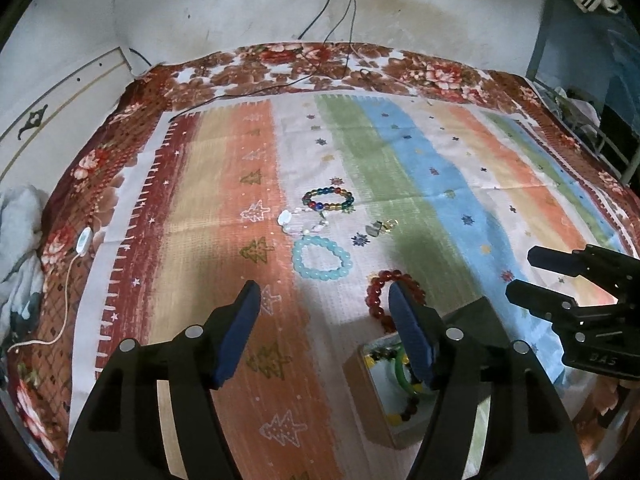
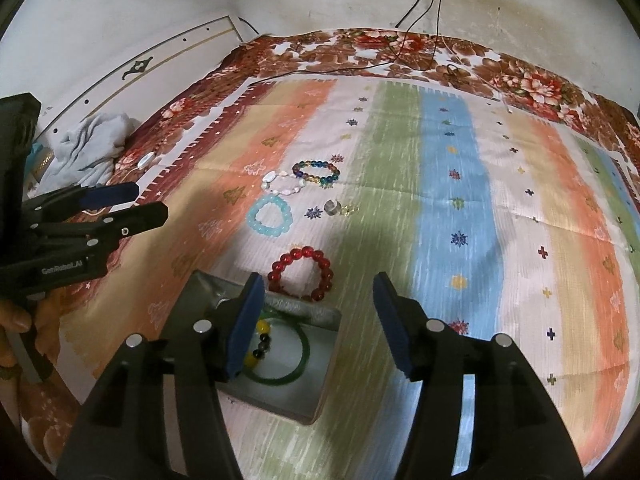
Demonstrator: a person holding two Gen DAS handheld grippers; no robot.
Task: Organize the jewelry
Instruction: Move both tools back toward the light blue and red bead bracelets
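— Stained white wall (image 1: 248, 8) behind, cables (image 1: 340, 4) hanging from a socket; below it we record a bed under a floral blanket (image 1: 280, 60), with a striped cloth (image 2: 456, 184) spread on top. What lies on the cloth?

— We count four loose bracelets. A red bead bracelet (image 2: 302, 274) lies nearest, just beside the far edge of an open box (image 2: 326, 380). Past it sits a pale blue bead bracelet (image 2: 270, 216); further still, a multicoloured bead bracelet (image 2: 316, 172) with a white shell-like strand (image 2: 282, 184) touching its left side. A small silver and gold piece (image 2: 338, 208) lies apart, to the right of the blue one; we cannot tell what it is.

— And the box?

— It holds a green bangle (image 2: 298, 360) and a bracelet of yellow and dark beads (image 2: 260, 344), partly hidden behind a finger.

— State of the tools?

— We find the left gripper (image 1: 324, 308) with its fingers well apart and nothing between them, held above the cloth; in its own view the right finger overlaps the red bracelet and the box. The right gripper (image 2: 318, 300) is likewise spread wide and carrying nothing, hovering over the box's right side, its left pad over the interior. Neither touches any jewelry that we can see.

— Anything else?

— A crumpled grey cloth (image 2: 92, 148) at the bed's left edge, and a white switch (image 1: 83, 240) on a cord lying on the blanket.
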